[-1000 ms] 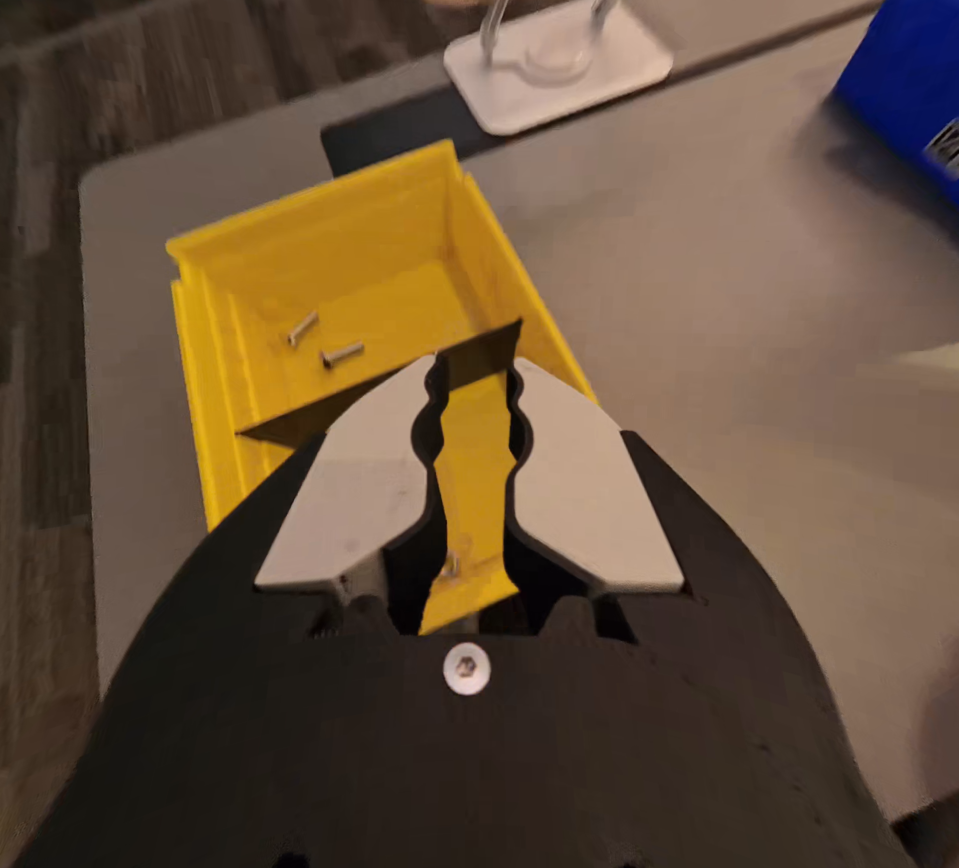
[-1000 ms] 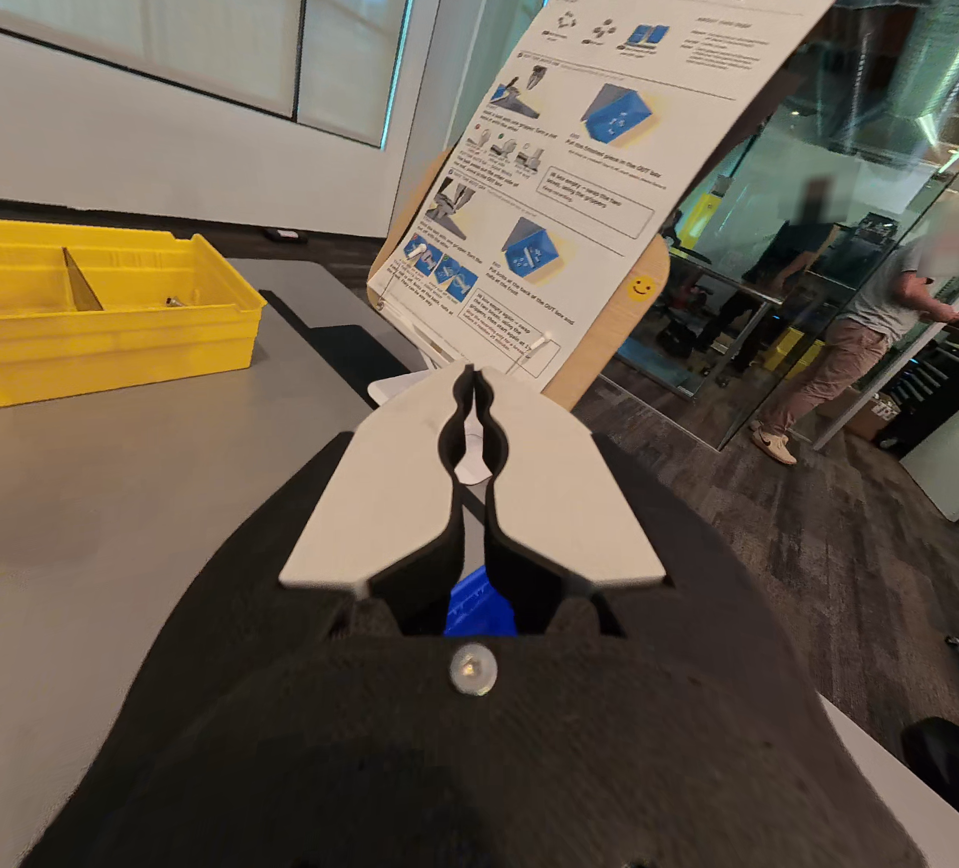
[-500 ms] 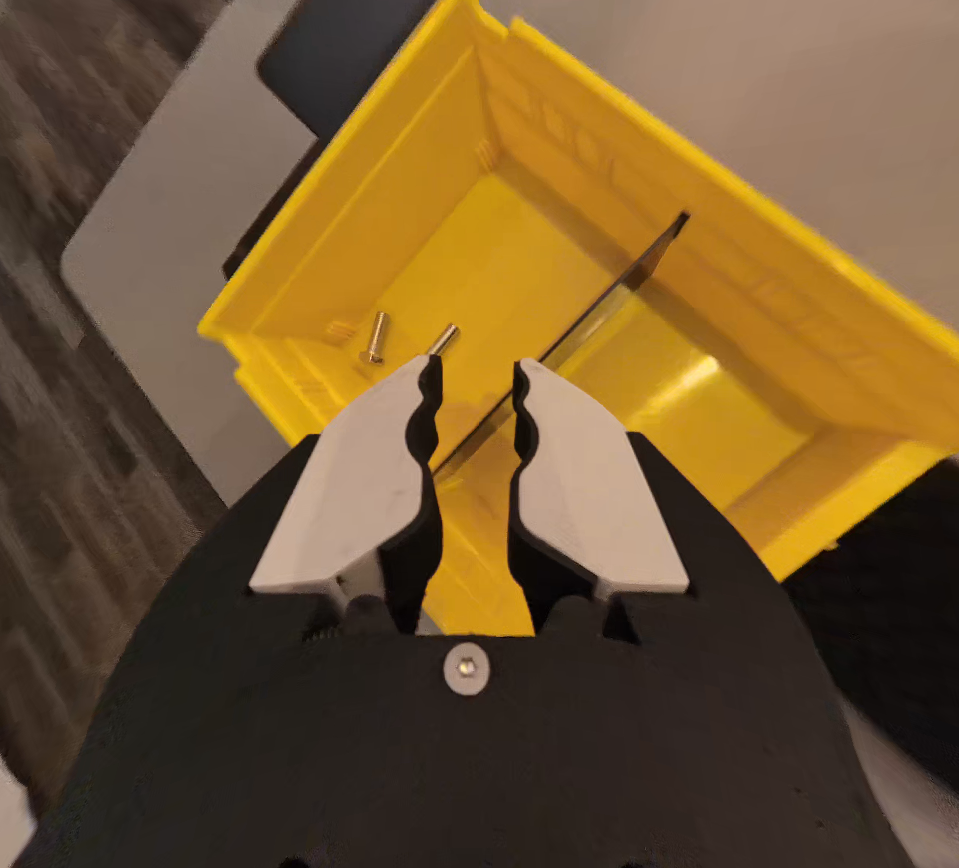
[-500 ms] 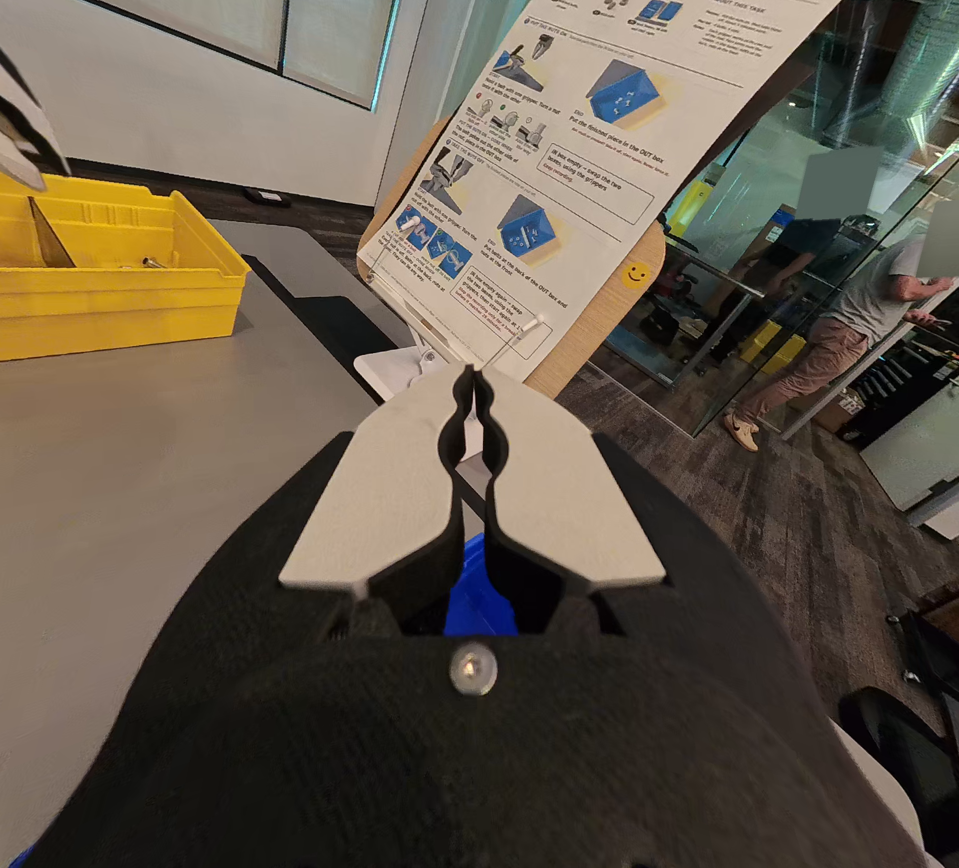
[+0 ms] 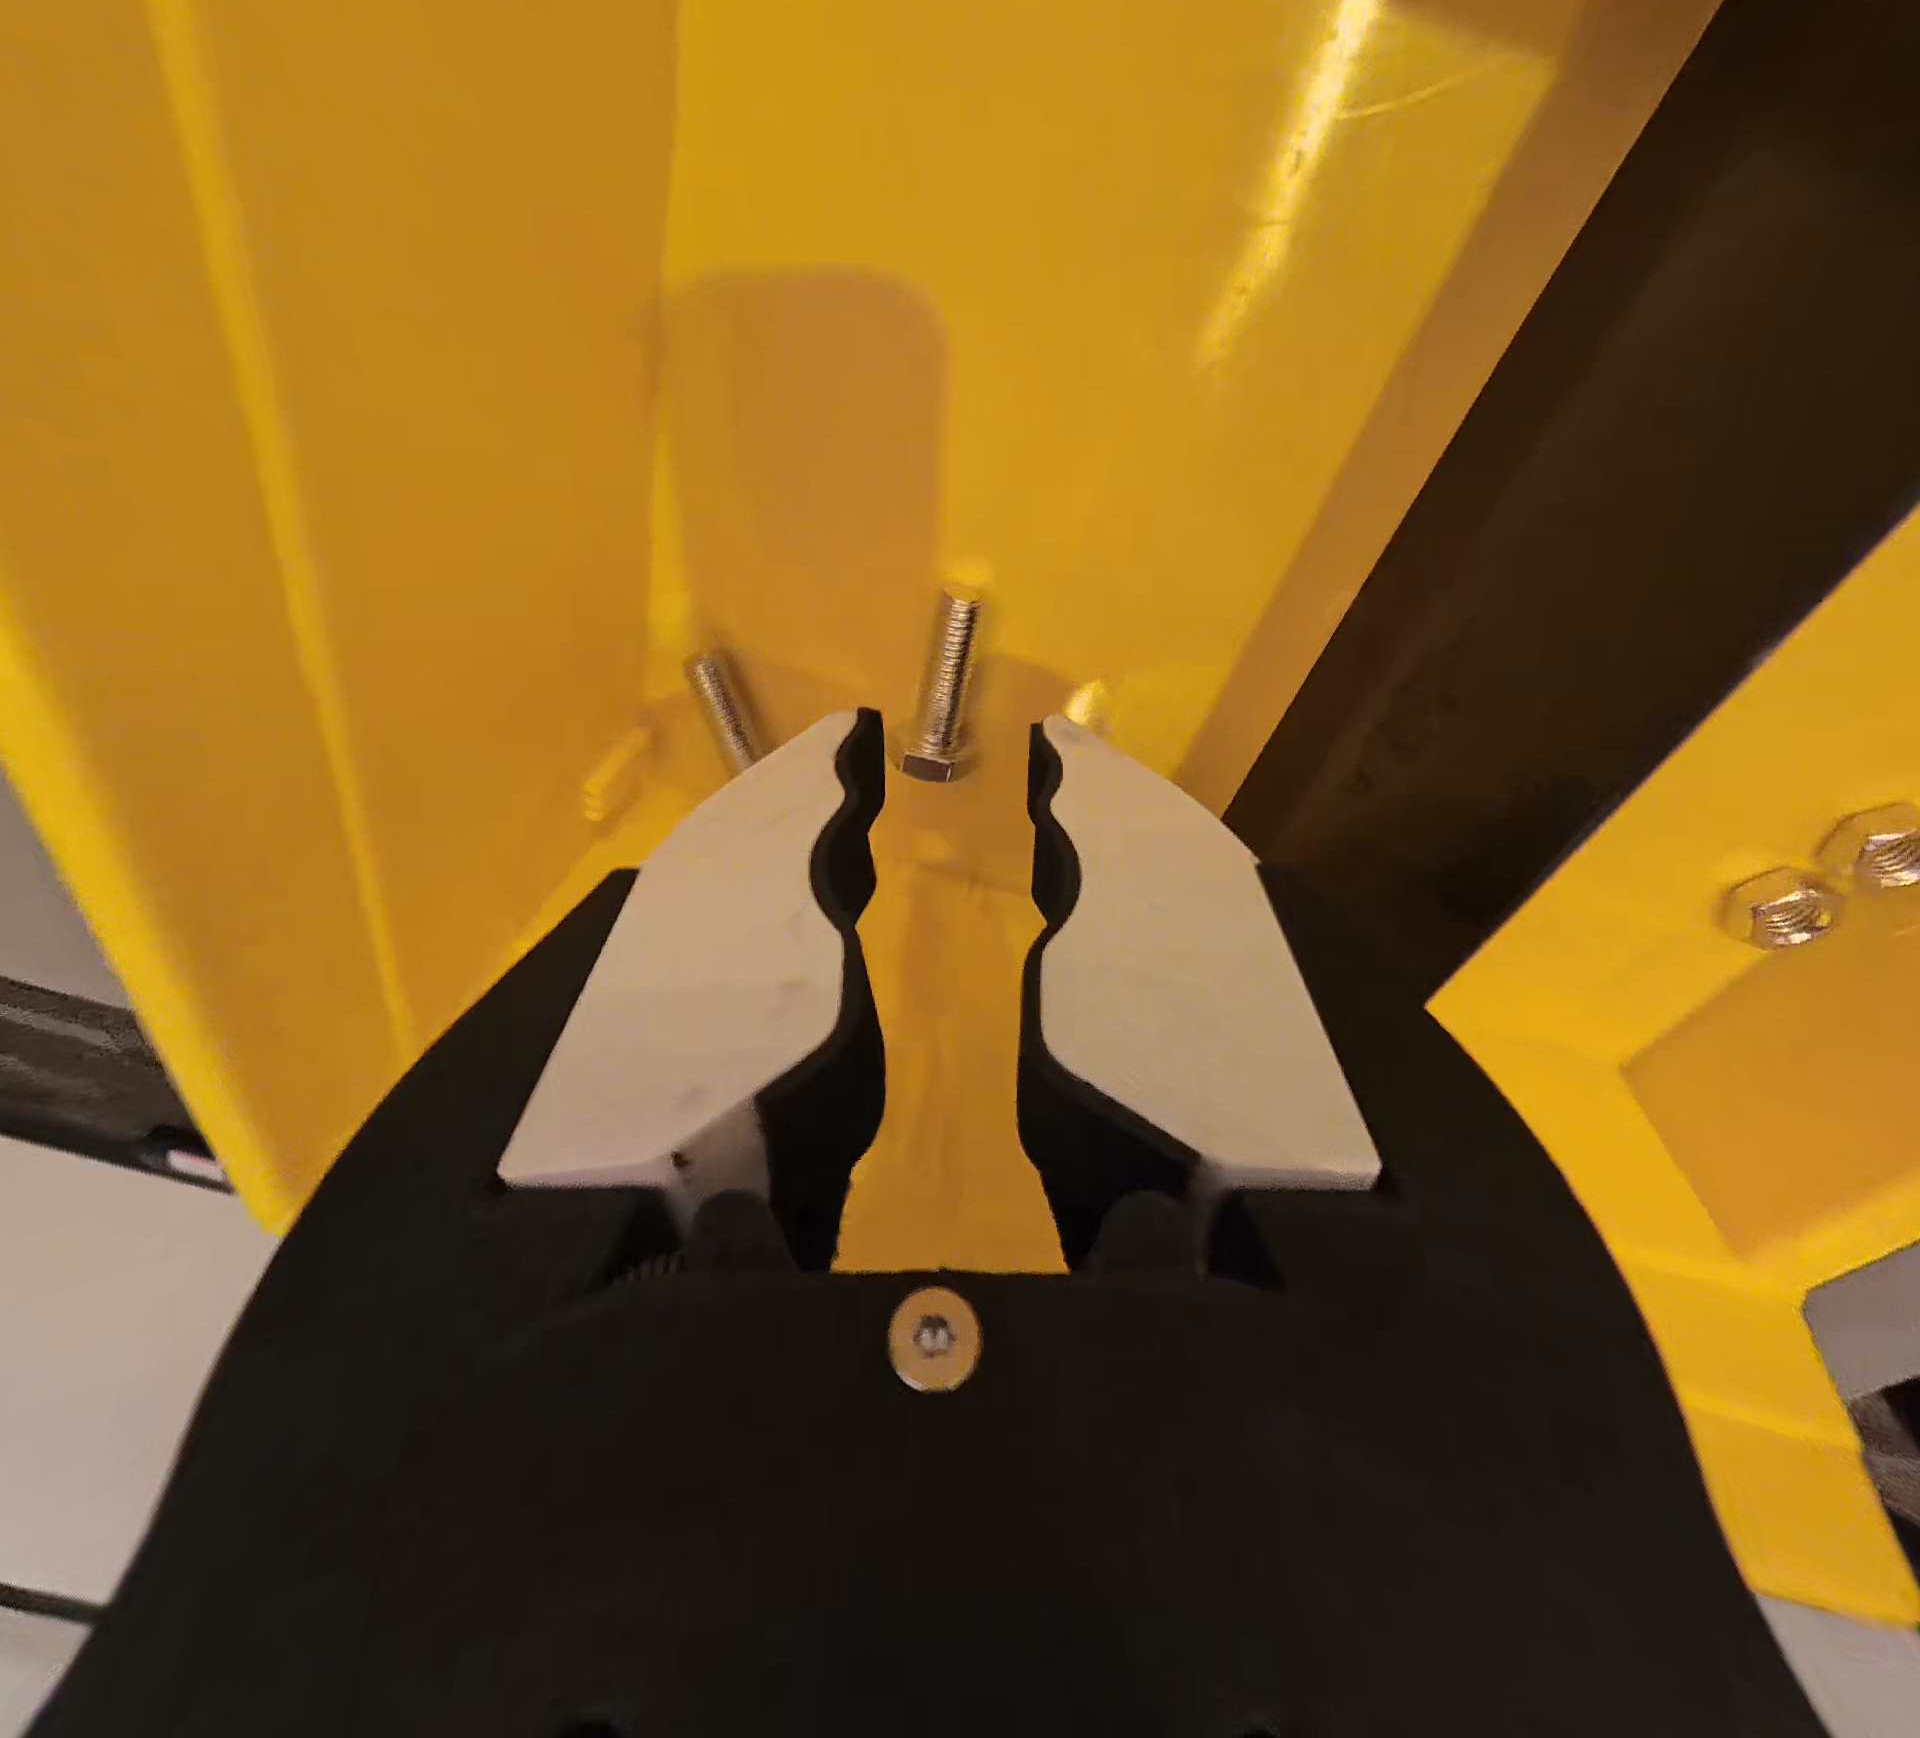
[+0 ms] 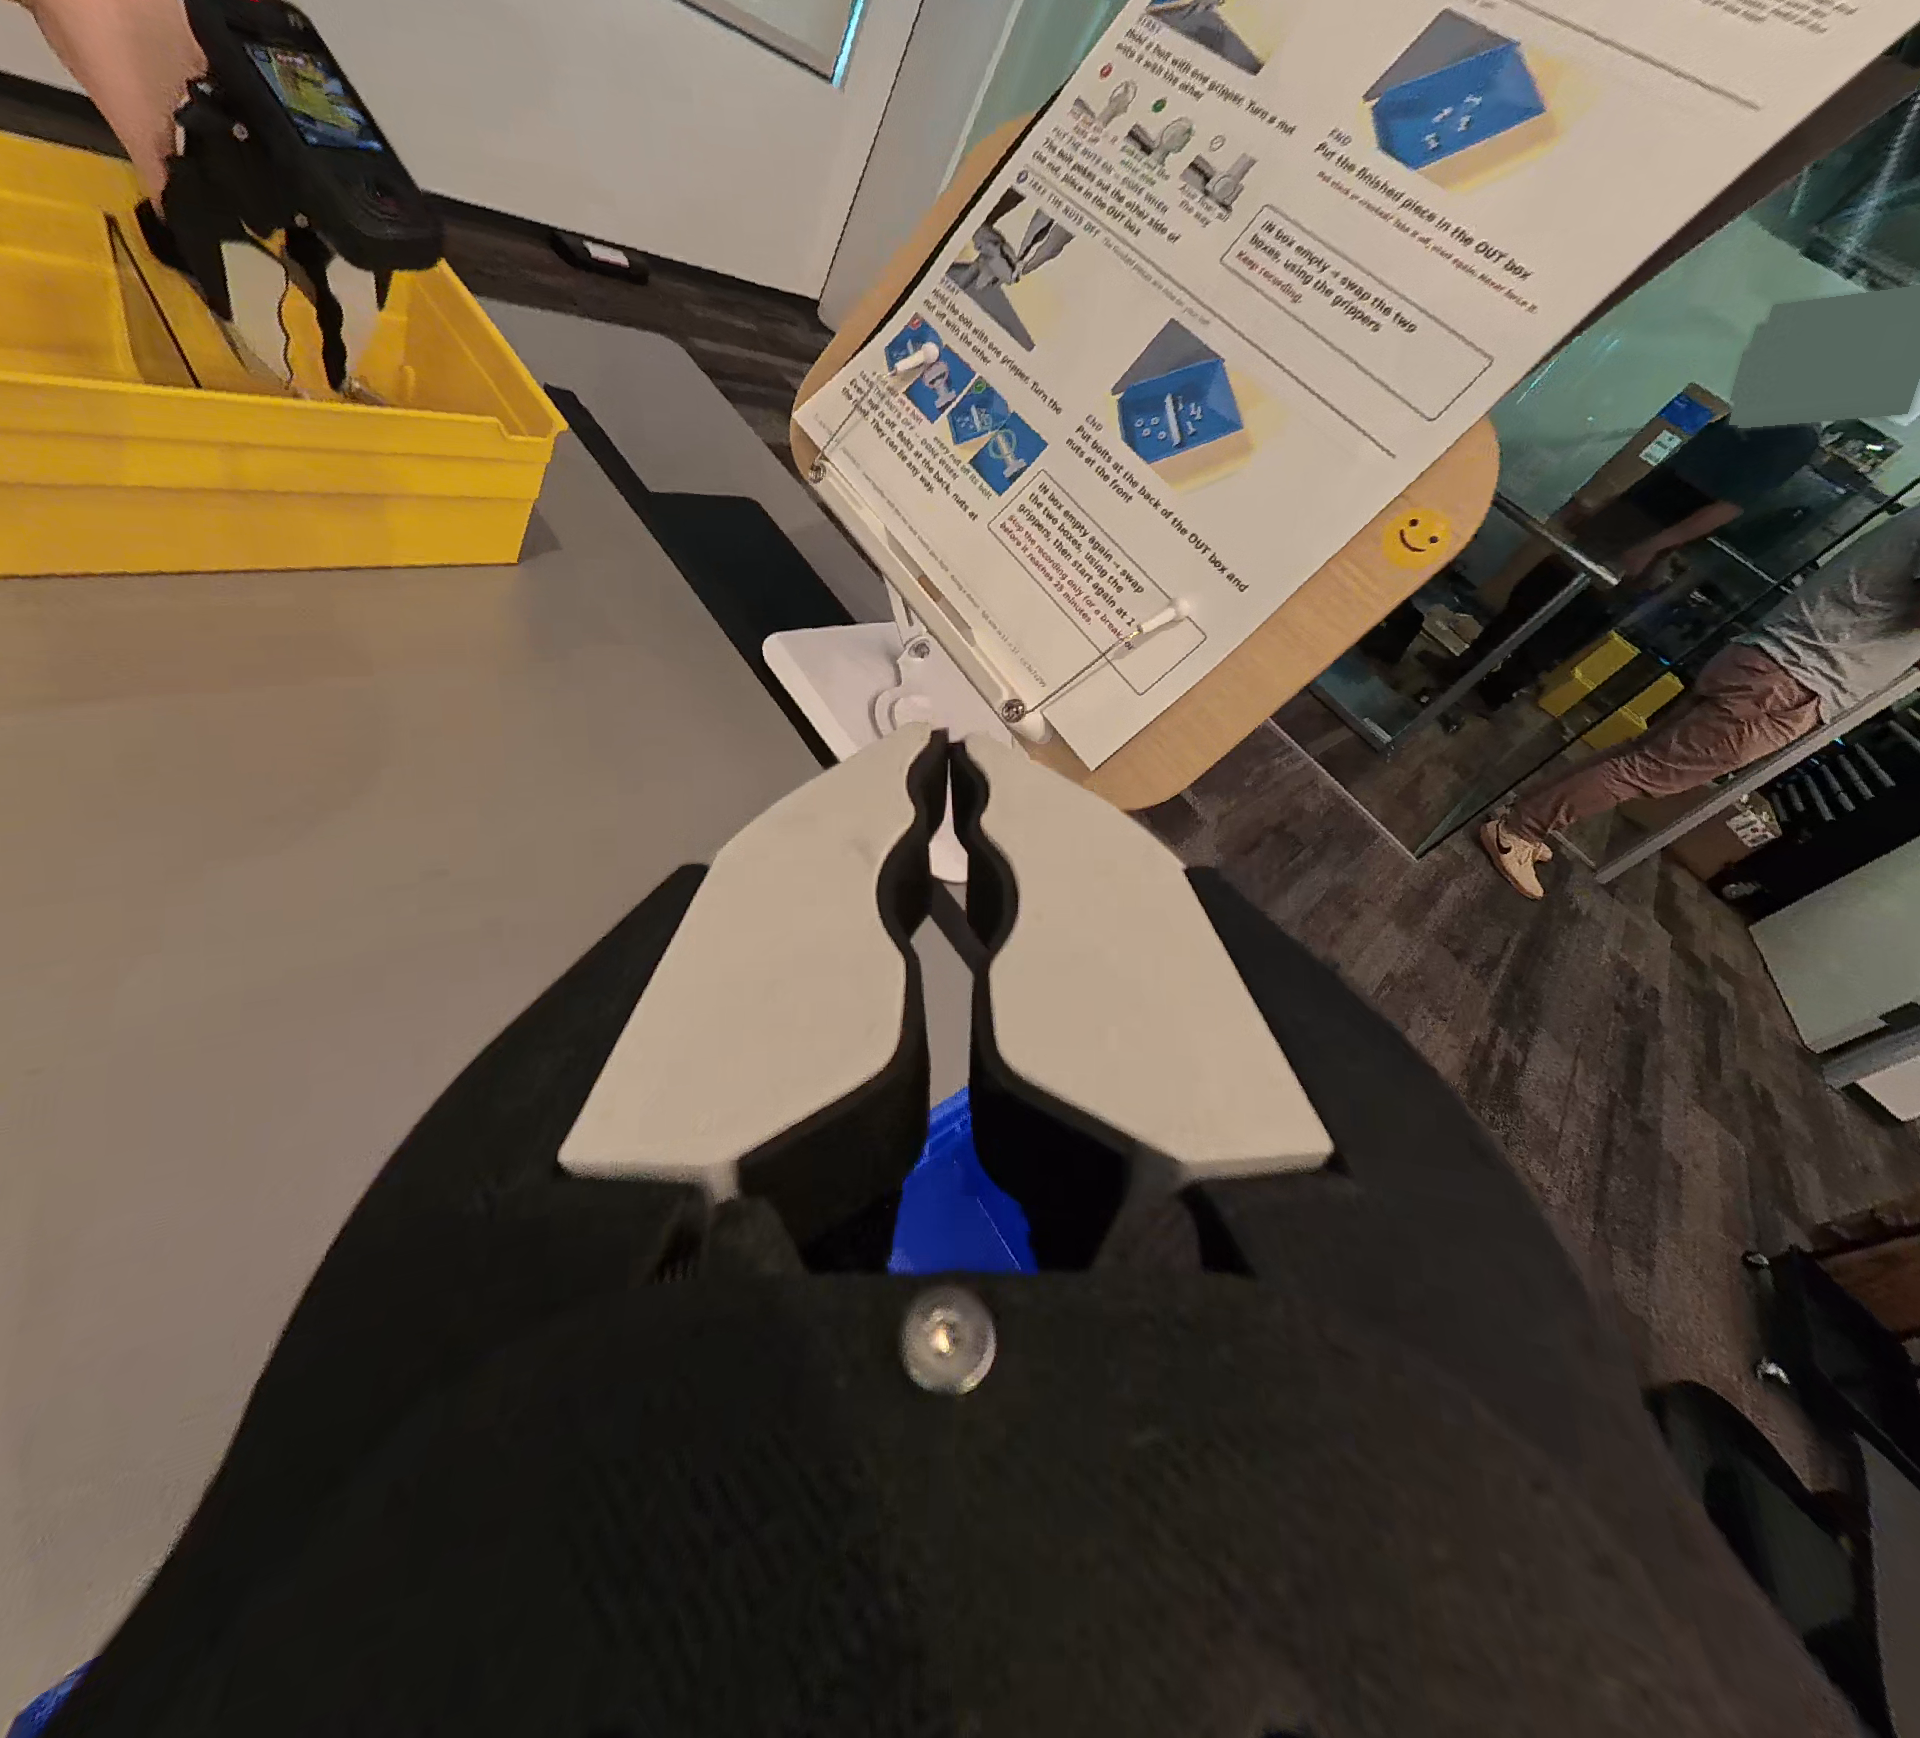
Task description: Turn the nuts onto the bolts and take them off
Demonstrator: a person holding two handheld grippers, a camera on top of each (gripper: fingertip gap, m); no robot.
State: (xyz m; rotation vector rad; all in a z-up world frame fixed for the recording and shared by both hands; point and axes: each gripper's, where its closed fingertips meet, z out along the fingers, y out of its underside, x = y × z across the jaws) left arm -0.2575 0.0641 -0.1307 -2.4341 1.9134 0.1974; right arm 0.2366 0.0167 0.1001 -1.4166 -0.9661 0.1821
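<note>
One large white printed instruction sheet leans on a rounded wooden board — headings, captions and small pictures, writing dark with some red. A yellow smiley sticker sits on the board's corner.

The left tool points steeply downward, its two grey fingers spread apart with a clear gap from tip to base and nothing between them. In the right wrist view it shows at 10 o'clock, gripped from above by a hand. The right tool is held nearly level, its fingertips drawn together and touching, holding nothing.
</note>
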